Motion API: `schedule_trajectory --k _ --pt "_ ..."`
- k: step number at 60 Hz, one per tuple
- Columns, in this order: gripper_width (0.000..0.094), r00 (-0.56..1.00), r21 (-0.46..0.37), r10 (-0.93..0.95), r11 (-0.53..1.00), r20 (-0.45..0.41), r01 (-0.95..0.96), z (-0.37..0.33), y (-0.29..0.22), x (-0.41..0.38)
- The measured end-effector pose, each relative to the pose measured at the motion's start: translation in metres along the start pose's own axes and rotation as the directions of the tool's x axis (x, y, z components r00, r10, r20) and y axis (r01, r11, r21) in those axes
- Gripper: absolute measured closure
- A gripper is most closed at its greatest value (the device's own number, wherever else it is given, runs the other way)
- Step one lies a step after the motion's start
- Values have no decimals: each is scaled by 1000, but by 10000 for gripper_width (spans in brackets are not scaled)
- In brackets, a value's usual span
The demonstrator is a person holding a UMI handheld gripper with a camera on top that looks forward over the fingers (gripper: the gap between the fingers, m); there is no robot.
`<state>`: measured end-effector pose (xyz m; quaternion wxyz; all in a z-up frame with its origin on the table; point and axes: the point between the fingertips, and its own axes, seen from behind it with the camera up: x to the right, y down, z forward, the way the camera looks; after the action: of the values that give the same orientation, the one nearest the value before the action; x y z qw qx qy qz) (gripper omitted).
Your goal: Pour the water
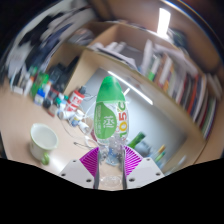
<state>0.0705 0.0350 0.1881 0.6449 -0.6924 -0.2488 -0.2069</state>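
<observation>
The tongs (111,166) pinch a clear bottle (109,120) with a green label, upright between the pads (90,160). A pale cup (43,142) stands on the surface (60,165), left of the bottle.

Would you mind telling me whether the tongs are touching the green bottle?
Touching. The gripper view shows the bottle upright between the tongs, with both pink pads pressed against its clear lower part and no gap visible.

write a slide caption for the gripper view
Gripper shut on a green-labelled bottle, held tilted above the table, with a pale cup off to one side.
</observation>
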Motion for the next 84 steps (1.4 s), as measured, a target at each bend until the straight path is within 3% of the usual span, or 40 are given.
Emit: schedule_trajectory --k 6,9,12,13,21,33,41,42,55,65,71,84 --pt "622 911 10 410 912 46 -410 -6 19 -33" --pt "621 843 -37 527 849 104 -526 -9 26 -23" --pt "621 802 -42 590 807 95 -589 -8 38 -22" --pt "621 790 -9 609 792 64 -610 -8 42 -42" --pt "622 762 -47 643 766 79 -641 -6 67 -45" --pt "600 744 -33 656 752 123 -658 -6 65 -67" --pt "565 751 -101 648 761 126 -640 -4 88 -82" --pt "561 750 -67 648 761 134 -646 -4 80 -78" --pt "539 769 -90 620 784 158 -614 -7 83 -85" --pt "379 771 -99 620 785 149 -612 -6 86 -84" --pt "74 772 -170 627 776 105 -607 -7 102 -86" --pt "88 768 -95 636 772 80 -629 -42 99 -70"
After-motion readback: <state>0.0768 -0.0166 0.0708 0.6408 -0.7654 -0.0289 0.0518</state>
